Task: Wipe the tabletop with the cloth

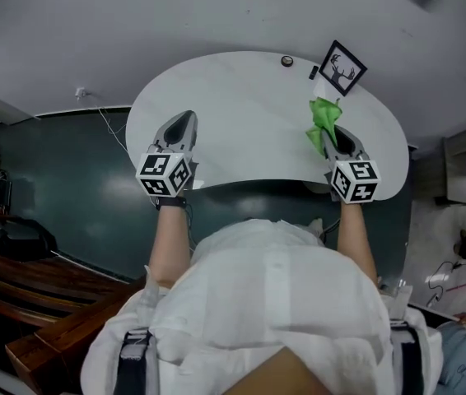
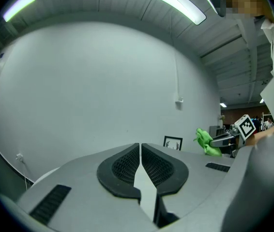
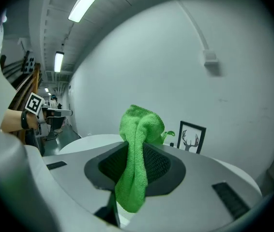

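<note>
A bright green cloth (image 1: 323, 120) is bunched up and pinched in my right gripper (image 1: 328, 135), held over the right part of the white tabletop (image 1: 249, 113). In the right gripper view the green cloth (image 3: 136, 153) hangs folded between the jaws of the right gripper (image 3: 138, 149), with its top standing above them. My left gripper (image 1: 184, 124) hovers over the left part of the tabletop, jaws pressed together with nothing between them. From the left gripper view the left gripper (image 2: 141, 151) shows shut, and the cloth (image 2: 205, 142) appears far right.
A framed deer picture (image 1: 342, 67) leans at the table's far right edge, with a small round object (image 1: 287, 60) and a small dark item (image 1: 313, 72) beside it. Dark green floor (image 1: 68, 179) lies left of the table. Benches (image 1: 19, 278) stand at lower left.
</note>
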`<state>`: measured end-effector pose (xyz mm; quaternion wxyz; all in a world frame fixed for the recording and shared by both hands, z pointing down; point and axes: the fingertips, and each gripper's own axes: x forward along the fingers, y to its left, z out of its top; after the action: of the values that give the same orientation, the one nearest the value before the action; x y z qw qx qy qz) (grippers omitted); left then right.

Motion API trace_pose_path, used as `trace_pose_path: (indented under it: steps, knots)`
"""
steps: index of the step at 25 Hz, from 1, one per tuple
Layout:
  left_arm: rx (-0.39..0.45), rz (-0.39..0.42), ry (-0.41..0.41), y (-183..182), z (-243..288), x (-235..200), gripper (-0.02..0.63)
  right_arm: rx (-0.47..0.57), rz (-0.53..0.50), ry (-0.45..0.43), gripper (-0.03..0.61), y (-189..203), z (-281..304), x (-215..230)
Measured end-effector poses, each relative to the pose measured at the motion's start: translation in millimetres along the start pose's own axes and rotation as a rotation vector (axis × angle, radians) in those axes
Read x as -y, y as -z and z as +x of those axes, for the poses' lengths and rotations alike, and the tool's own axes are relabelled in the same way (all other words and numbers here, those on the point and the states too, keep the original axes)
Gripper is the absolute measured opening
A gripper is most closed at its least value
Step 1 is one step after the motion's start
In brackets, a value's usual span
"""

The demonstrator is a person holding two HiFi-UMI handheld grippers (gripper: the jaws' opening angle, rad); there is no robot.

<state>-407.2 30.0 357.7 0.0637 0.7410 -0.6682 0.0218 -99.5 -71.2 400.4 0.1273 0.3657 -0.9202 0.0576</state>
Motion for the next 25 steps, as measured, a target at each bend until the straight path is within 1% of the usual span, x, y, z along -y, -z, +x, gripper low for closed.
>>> trace_pose_path:
  steps: [3, 6, 12, 15, 20, 25]
  knots:
    - [0.007, 0.006, 0.003, -8, 7, 4, 0.020, 0.049, -0.016, 0.044, 0.084, -17, -14, 18]
    - [0.014, 0.019, 0.010, -14, 11, 6, 0.020, 0.087, -0.035, 0.068, 0.084, -31, -22, 24]
    - [0.032, 0.034, 0.032, -24, 13, 10, 0.020, 0.104, -0.056, 0.077, 0.084, -38, -27, 19]
    - [0.045, 0.035, 0.030, -28, 11, 10, 0.020, 0.119, -0.066, 0.086, 0.084, -41, -28, 18]
    - [0.051, 0.030, 0.027, -29, 9, 7, 0.020, 0.129, -0.079, 0.111, 0.084, -44, -29, 19]
    - [0.049, 0.023, 0.029, -26, 11, 7, 0.020, 0.124, -0.085, 0.114, 0.084, -43, -29, 20]
